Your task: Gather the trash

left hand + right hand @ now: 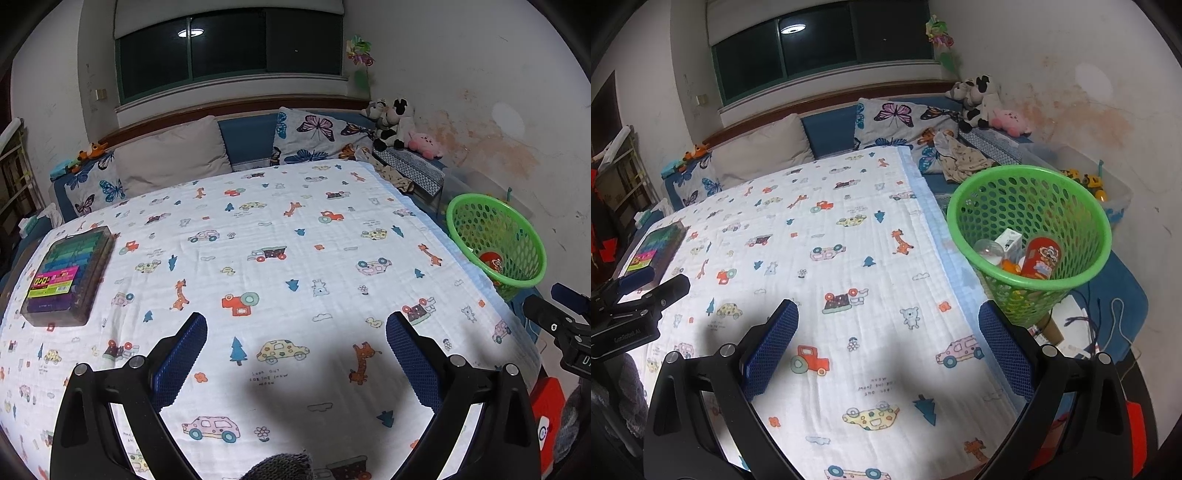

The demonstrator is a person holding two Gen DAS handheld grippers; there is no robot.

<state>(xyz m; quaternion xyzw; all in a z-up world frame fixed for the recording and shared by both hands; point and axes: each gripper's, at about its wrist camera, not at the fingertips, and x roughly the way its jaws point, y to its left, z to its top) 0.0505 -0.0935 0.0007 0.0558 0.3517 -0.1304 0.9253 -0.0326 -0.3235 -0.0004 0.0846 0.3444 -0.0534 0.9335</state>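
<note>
Trash sits gathered in the green basket (1030,206), which stands off the right edge of the bed: we can make out a red snack can (1041,258), a white carton (1009,242), a clear round ball (988,251) and something orange (1012,266) beneath them, though the mesh and the shadow keep us from saying what that orange piece is. We hold our left gripper (296,356) above the printed blanket (258,236), its blue-padded jaws spread wide with nothing between them. Our right gripper (888,354) hangs the same way, jaws wide apart and empty, its right finger (1004,354) just beside the basket's lower wall. From the left wrist view the basket (496,236) appears near the blanket's right side, with the red can (493,261) showing inside. A clear case of coloured markers (66,275) lies flat on the blanket's left part, well apart from both grippers. Pillows (173,155) and plush toys (395,123) line the head of the bed under the dark window (229,48).
</note>
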